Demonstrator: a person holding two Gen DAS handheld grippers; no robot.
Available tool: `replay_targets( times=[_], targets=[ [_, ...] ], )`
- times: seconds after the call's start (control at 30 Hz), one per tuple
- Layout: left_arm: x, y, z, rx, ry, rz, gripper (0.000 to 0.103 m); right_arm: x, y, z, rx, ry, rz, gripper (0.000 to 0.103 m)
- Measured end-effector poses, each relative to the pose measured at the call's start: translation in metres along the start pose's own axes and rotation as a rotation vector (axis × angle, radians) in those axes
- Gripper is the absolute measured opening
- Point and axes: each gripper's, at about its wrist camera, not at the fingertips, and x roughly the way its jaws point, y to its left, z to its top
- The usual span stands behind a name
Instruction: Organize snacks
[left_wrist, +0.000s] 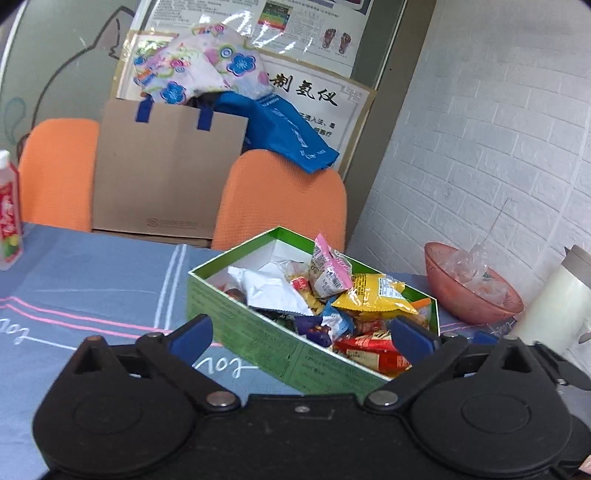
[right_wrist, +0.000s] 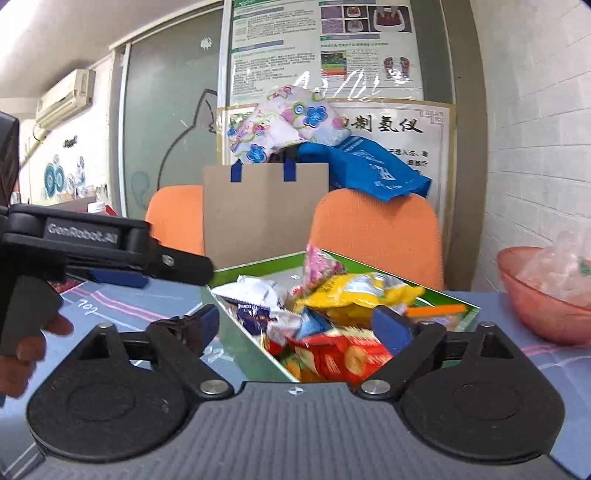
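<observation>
Hovering wide and empty, left tongs (left_wrist: 300, 334) and right tongs (right_wrist: 295, 324), green snack box (left_wrist: 236, 317) at twelve o'clock, near corner hidden, lower packets buried.

An open green box (left_wrist: 258, 328) on the blue tablecloth (left_wrist: 92, 280) — heaped with perhaps a dozen mixed snack packets (left_wrist: 373, 295).

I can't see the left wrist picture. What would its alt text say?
An open green box heaped with snack packets, a yellow packet on top, sits on a blue tablecloth. The left gripper hangs wide open and empty before it; a pink bowl stands to the right.
</observation>
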Motion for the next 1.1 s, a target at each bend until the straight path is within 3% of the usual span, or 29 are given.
replay_targets(
  times=[0.3, 0.57, 1.1],
  targets=[
    [-0.058, -0.019, -0.048, 0.027, 0.03, 0.107, 0.103, -0.063, -0.009, -0.018, 0.048, 0.052, -0.087, 0.103],
    [-0.072, -0.026, -0.086, 0.027, 0.08, 0.146, 0.103, -0.079, -0.006, -0.045, 0.047, 0.135, -0.143, 0.103],
    [-0.081, -0.035, -0.099, 0.077, 0.068, 0.195, 0.103, -0.081, 0.002, -0.058, 0.065, 0.147, -0.14, 0.103]
  ],
)
